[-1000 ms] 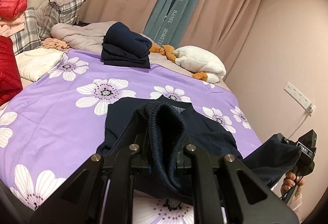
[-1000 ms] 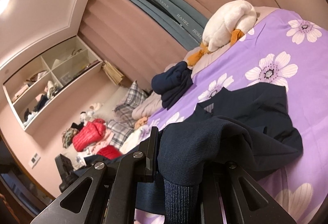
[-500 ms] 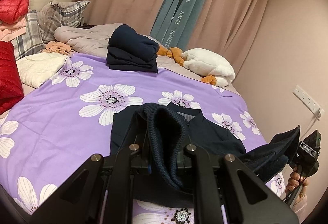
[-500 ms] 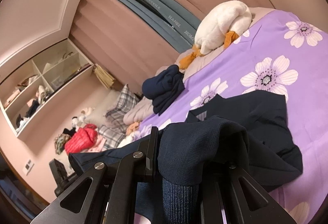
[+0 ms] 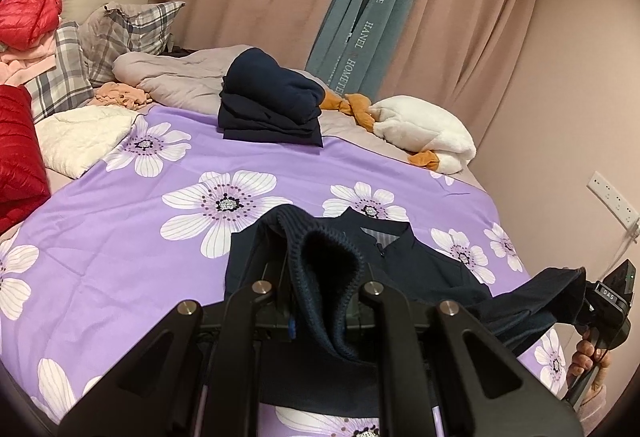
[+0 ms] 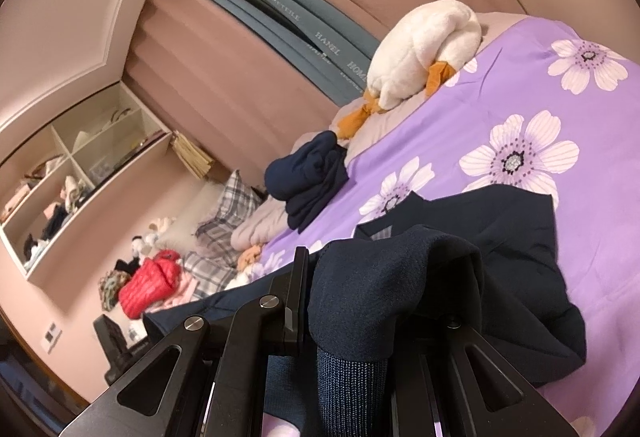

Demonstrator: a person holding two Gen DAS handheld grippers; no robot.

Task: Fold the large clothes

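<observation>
Left gripper (image 5: 326, 301) pinching ribbed cuff of navy jacket (image 5: 416, 269); right gripper (image 6: 352, 321) clamping other sleeve end, fabric bunching over its fingers; only left view showing right gripper (image 5: 600, 305) from outside, sleeve stretching across to it, hand (image 5: 590, 357) below; only right view showing wall shelves (image 6: 80, 173); jacket lying on purple flowered bedspread (image 5: 120, 221), collar pointing toward curtains (image 5: 360, 17), long axis running away from cameras; folded navy stack (image 5: 272, 101) sitting well apart beyond.
</observation>
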